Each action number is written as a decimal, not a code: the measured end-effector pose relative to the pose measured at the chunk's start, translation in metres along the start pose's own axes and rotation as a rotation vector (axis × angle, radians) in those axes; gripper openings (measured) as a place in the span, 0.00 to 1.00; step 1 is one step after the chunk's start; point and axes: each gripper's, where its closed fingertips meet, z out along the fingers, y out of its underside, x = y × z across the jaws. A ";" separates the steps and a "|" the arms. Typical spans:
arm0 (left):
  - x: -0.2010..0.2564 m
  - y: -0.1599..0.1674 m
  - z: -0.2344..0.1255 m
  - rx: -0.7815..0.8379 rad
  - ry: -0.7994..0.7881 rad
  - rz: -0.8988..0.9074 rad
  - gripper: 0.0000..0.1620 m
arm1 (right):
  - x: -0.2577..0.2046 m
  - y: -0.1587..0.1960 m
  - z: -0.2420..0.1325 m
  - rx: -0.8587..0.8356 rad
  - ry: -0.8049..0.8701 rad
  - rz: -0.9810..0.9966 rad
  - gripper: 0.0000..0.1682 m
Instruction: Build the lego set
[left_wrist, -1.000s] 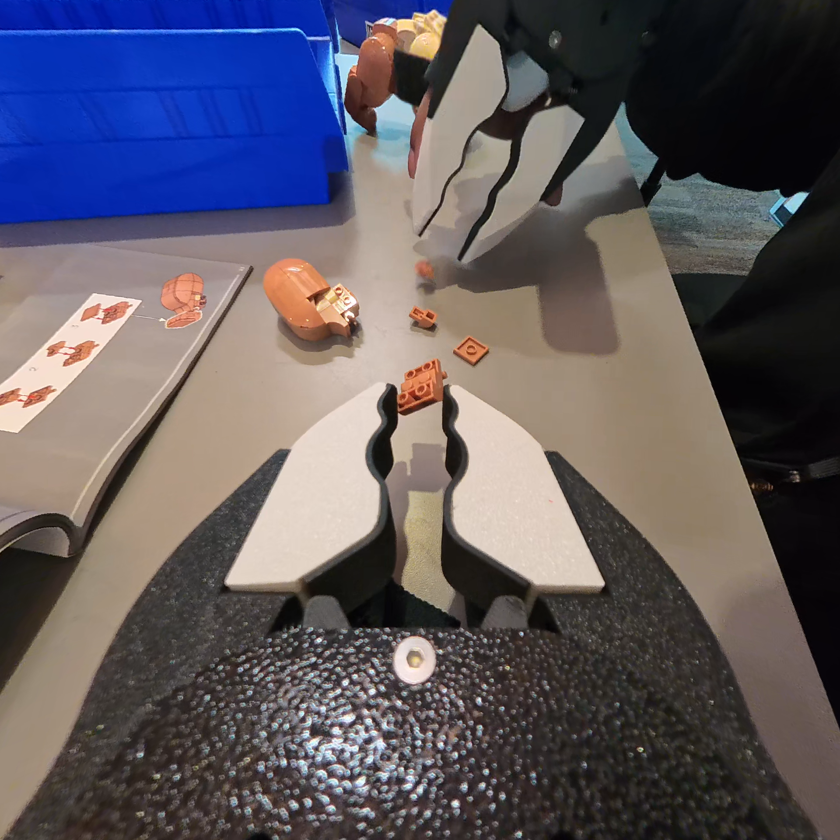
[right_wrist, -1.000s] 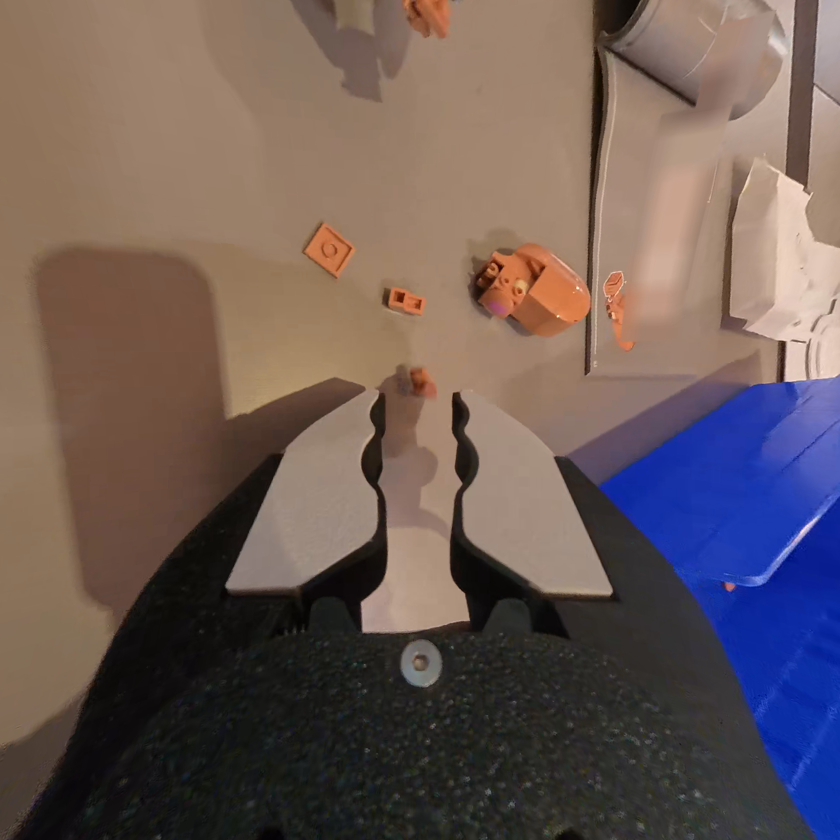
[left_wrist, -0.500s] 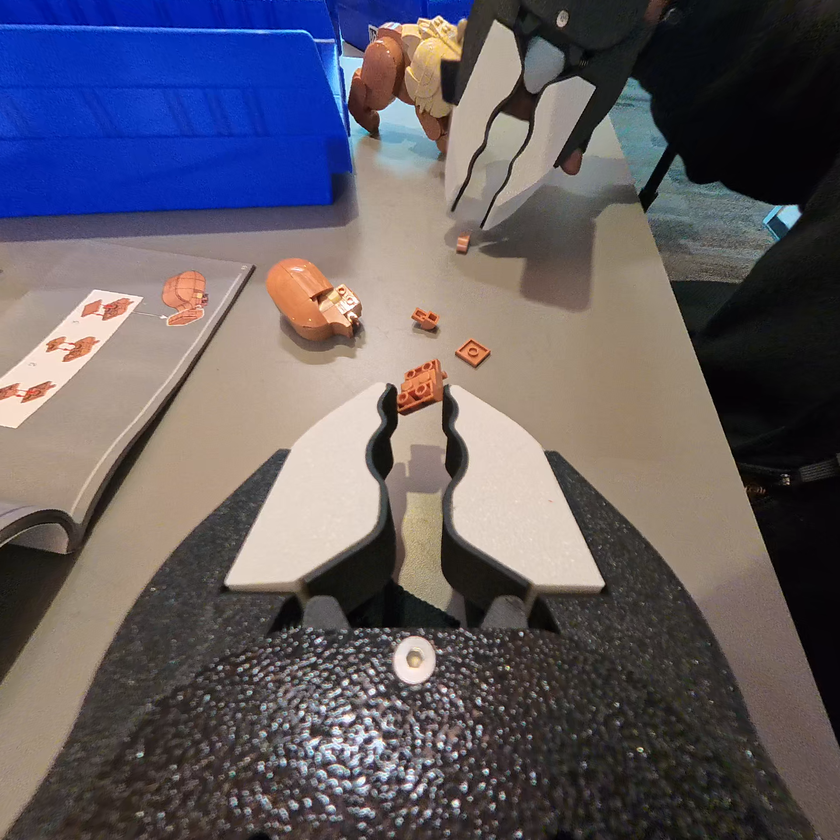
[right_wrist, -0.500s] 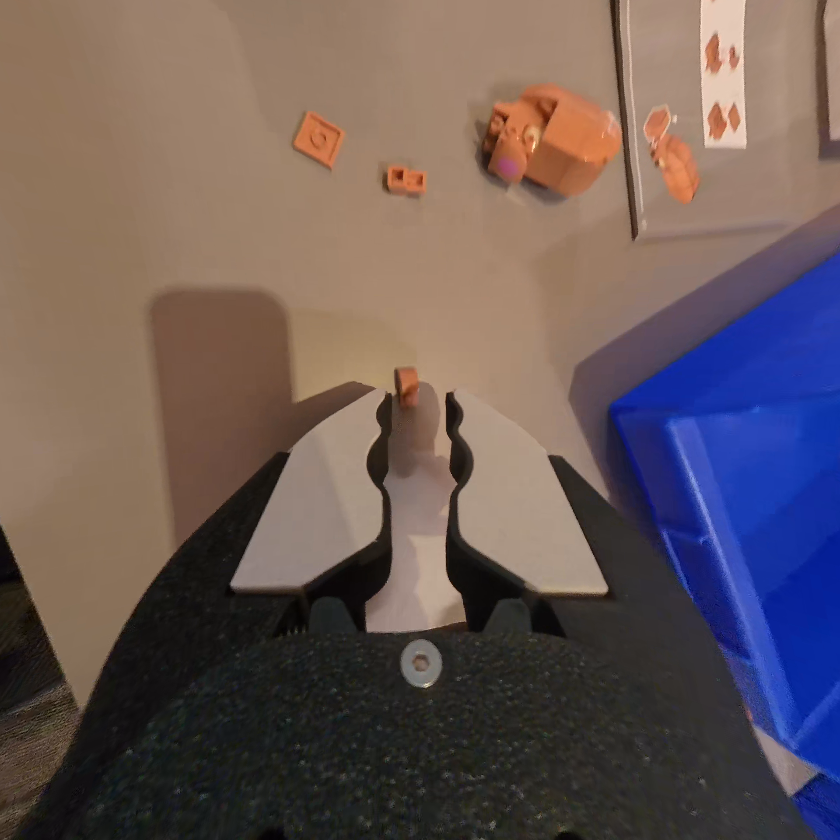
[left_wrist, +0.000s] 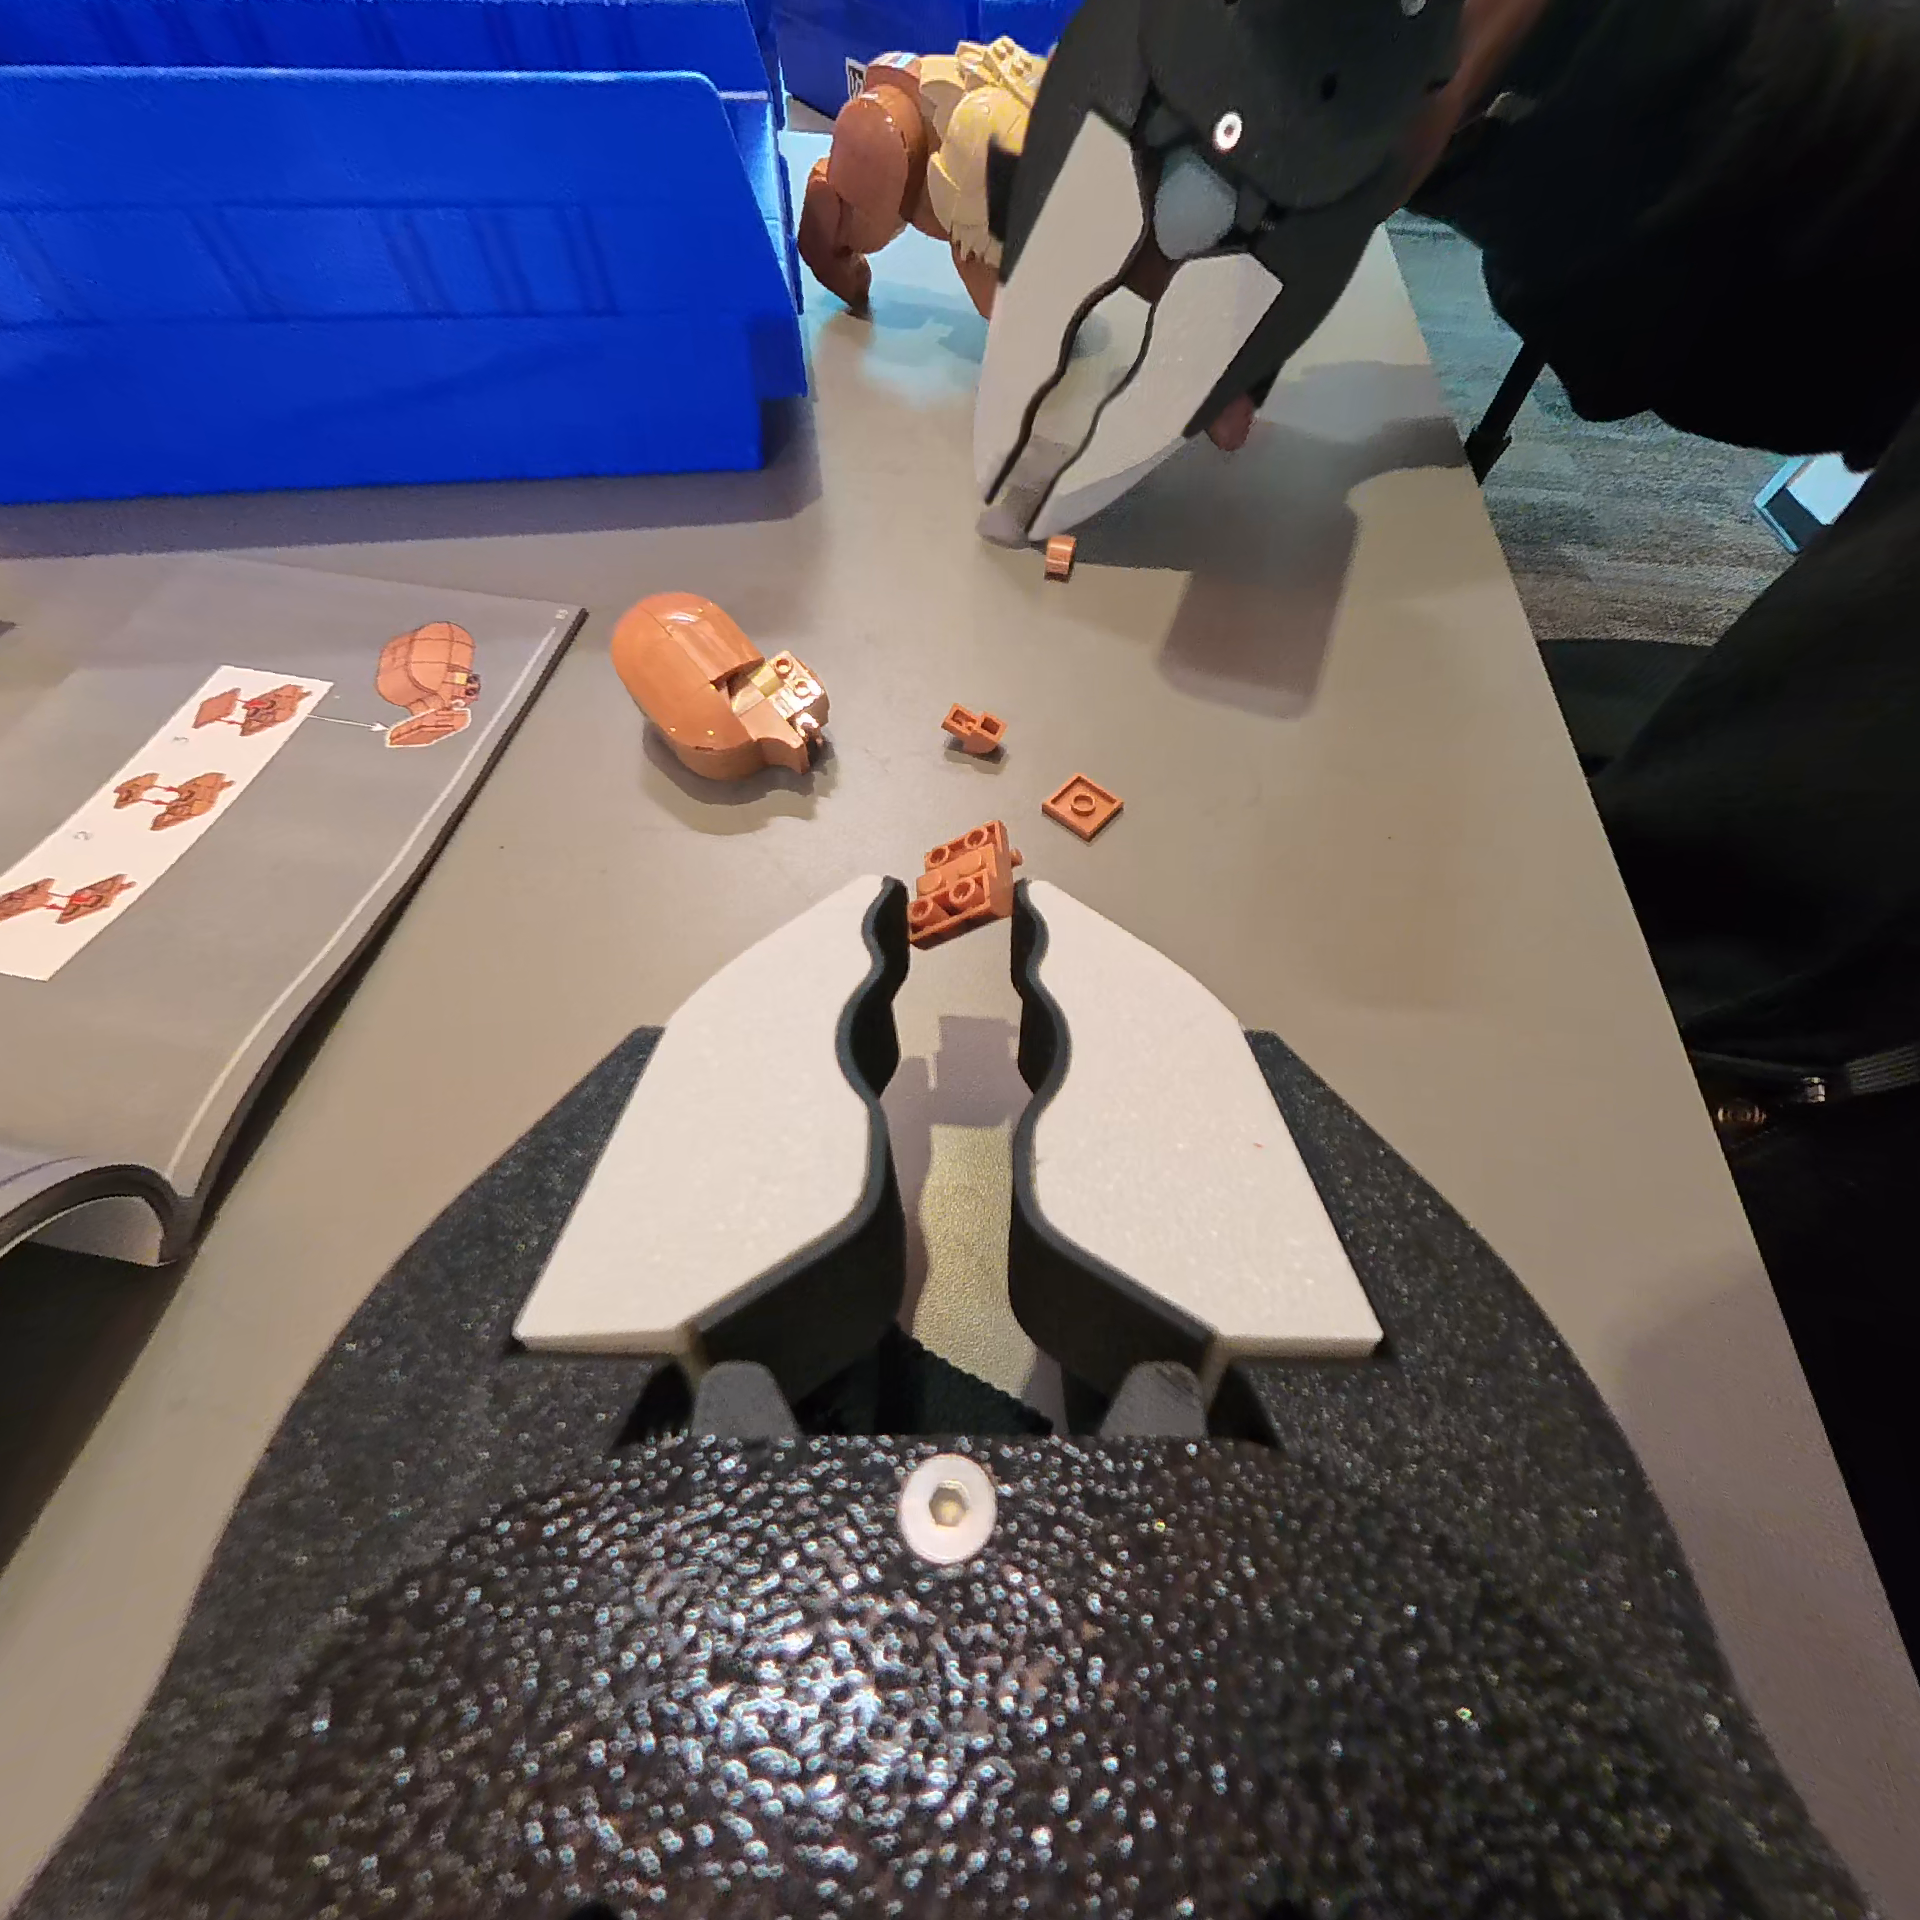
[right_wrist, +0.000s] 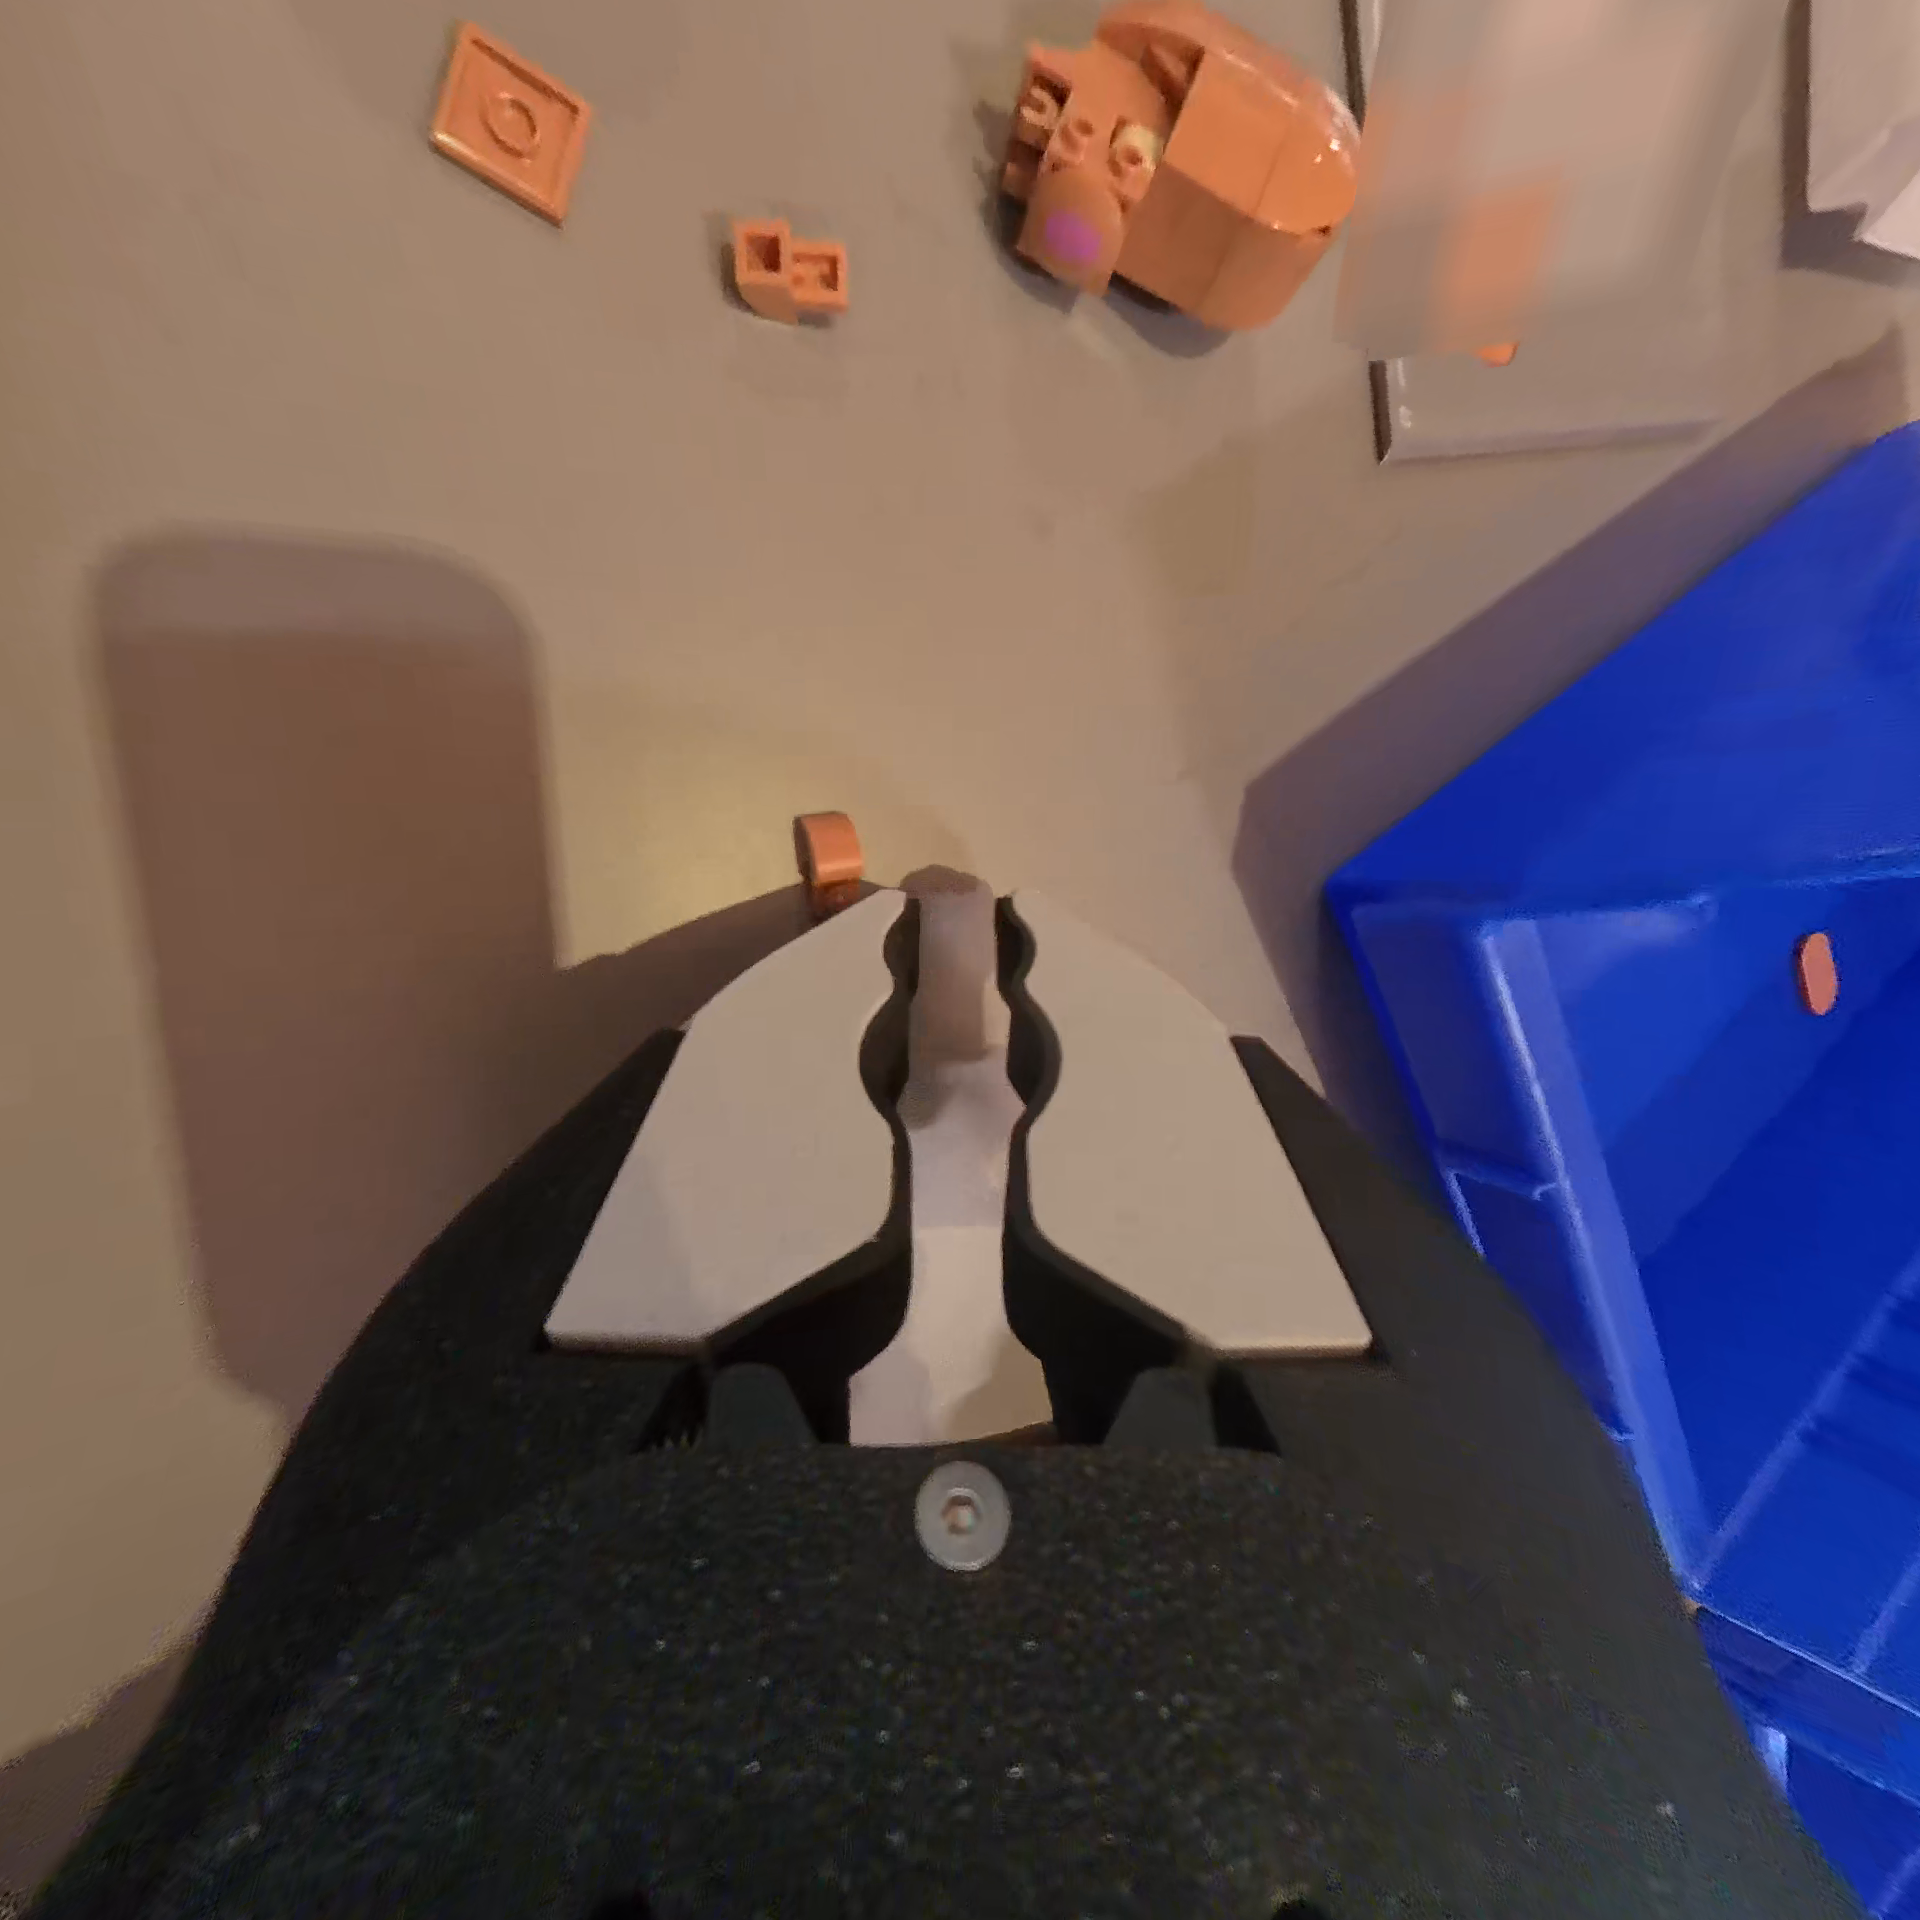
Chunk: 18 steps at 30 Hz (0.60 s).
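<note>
My left gripper (left_wrist: 961, 899) is shut on a small brown studded lego assembly (left_wrist: 961, 883) and holds it just above the grey table (left_wrist: 1299, 935). My right gripper (right_wrist: 951, 896) points down at the table, its jaws a narrow gap apart with nothing between them. A small round brown piece (right_wrist: 828, 847) lies just outside its left fingertip. In the left wrist view, the right gripper (left_wrist: 1023, 499) stands far off with that piece (left_wrist: 1058, 554) beside it. A rounded brown head assembly (left_wrist: 707, 696) (right_wrist: 1195, 177) lies on the table.
A flat square tile (left_wrist: 1081, 805) (right_wrist: 509, 120) and a small bracket piece (left_wrist: 974, 724) (right_wrist: 790, 270) lie loose. The open instruction booklet (left_wrist: 208, 831) is at left. Blue bins (left_wrist: 364, 260) (right_wrist: 1662, 1039) stand behind. A brown-and-tan lego body (left_wrist: 914, 156) stands at the back. A person in dark clothes is at right. Some 20 cm of space lies between my two pairs of fingers. The left tips stand about 8 cm off the flat square tile (right_wrist: 509, 120). Seen from the left wrist view (left_wrist: 1077, 811) as well.
My right gripper has moved away from the loose pieces towards the blue bin and its jaws have narrowed. The small round piece now lies outside its left fingertip. My left gripper has not moved.
</note>
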 end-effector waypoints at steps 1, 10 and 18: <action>0.000 0.000 0.000 0.001 0.000 0.002 0.12 | -0.001 -0.001 0.000 -0.002 0.002 -0.002 0.08; 0.004 0.000 0.000 -0.001 0.013 0.016 0.12 | -0.022 -0.021 -0.004 0.054 -0.019 -0.043 0.12; 0.010 -0.002 0.001 0.010 0.043 0.043 0.12 | -0.024 -0.018 -0.004 0.077 -0.108 -0.020 0.12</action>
